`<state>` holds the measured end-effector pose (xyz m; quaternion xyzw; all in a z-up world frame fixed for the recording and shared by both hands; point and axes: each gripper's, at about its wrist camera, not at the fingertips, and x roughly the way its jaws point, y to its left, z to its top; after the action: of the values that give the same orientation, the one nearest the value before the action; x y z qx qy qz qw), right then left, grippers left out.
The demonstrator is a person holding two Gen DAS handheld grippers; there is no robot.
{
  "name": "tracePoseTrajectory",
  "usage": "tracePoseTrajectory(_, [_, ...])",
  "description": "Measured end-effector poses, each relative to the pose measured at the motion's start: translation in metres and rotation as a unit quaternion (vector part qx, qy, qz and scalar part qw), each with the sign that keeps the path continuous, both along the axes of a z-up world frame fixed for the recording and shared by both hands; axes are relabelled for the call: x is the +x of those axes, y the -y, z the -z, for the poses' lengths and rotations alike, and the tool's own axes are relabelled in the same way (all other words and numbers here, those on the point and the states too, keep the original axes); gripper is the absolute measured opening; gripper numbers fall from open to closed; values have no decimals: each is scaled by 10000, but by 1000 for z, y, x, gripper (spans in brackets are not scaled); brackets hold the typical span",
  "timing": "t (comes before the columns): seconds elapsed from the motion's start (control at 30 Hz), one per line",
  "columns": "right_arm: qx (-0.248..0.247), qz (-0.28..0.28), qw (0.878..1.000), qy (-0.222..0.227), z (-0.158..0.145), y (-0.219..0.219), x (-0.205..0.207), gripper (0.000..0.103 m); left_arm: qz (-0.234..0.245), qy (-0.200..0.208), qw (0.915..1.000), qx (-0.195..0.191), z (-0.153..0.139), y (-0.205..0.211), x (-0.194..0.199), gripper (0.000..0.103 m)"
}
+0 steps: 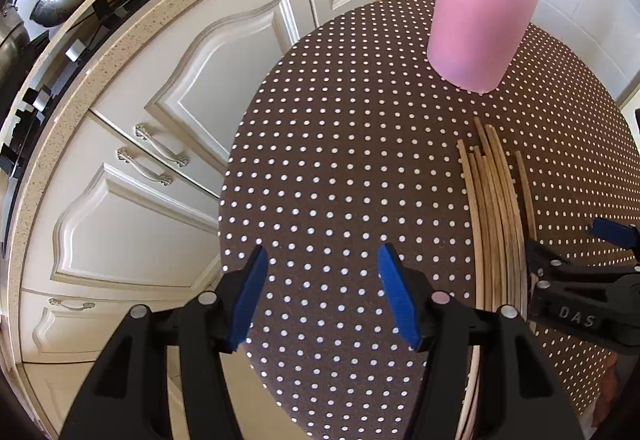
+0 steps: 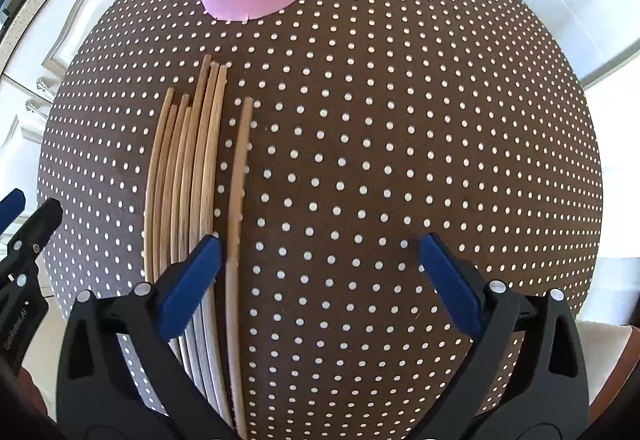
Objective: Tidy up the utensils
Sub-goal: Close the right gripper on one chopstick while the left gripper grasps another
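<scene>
Lining up to grab the next chopstick off the table

Right gripper [image 2: 320, 252] fingers spread wide and empty, the lone chopstick [image 2: 239, 200] just inside its left finger [image 2: 192, 280], bundle [image 2: 188, 176] just outside. Left gripper [image 1: 322, 280] also open, over bare table [image 1: 340, 160]. Next, I'd guess: close on it, then drop it in the pink cup [image 1: 476, 28].

I see pale, matt wooden chopsticks [image 2: 192, 176] on a brown cloth [image 2: 400, 160] with white dots. The pink cup [image 1: 478, 28] looks matt and smooth. My grippers' black plastic carries blue pads [image 1: 396, 290]; cabinet doors [image 1: 224, 52] look glossy.
</scene>
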<state>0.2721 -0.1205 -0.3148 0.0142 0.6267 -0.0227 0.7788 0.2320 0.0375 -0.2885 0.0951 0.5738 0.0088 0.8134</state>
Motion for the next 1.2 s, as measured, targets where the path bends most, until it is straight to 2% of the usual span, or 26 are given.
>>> tracePoseTrajectory(0.2, [94, -166, 9998, 107, -1, -1, 1, 95, 142, -44, 9998, -156, 2, 12, 4, 57])
tracePoseTrajectory(0.33, [103, -483, 9984, 262, 0, 6, -9, 87, 198, -179, 9992, -308, 7, 21, 5, 57])
tracePoseTrajectory(0.4, [104, -475, 9983, 332, -4, 9, -11, 77, 229, -254, 9986, -400, 10, 26, 4, 57])
tracePoseTrajectory(0.47, [95, -450, 9981, 420, -15, 23, -12, 49, 233, -319, 9979, -518, 12, 29, 5, 57])
tracePoseTrajectory(0.5, [104, -424, 9981, 434, -16, 27, -11, 42, 228, -356, 9975, -563, 13, 31, 5, 57])
tracePoseTrajectory(0.53, [95, -359, 9983, 444, -18, 33, -10, 29, 214, -413, 9970, -626, 14, 33, 6, 57])
tracePoseTrajectory(0.57, [141, -302, 9985, 438, -21, 40, -10, 20, 195, -461, 9964, -690, 15, 35, 6, 57])
tracePoseTrajectory(0.63, [313, -206, 9984, 427, -23, 53, -10, 13, 166, -526, 9953, -799, 17, 38, 8, 57])
tracePoseTrajectory(0.8, [1068, 106, 9936, 362, -23, 89, -8, 5, 110, -681, 9923, -1029, 20, 46, 13, 57])
tracePoseTrajectory(0.9, [1311, 176, 9906, 352, -24, 105, -7, 5, 158, -681, 9925, -998, 21, 51, 15, 57])
tracePoseTrajectory(1.03, [1339, 151, 9903, 338, -29, 114, -8, 5, 229, -728, 9931, -885, 26, 59, 17, 57])
tracePoseTrajectory(1.2, [1396, 178, 9895, 331, -31, 111, -7, 5, 201, -756, 9922, -972, 32, 66, 27, 58])
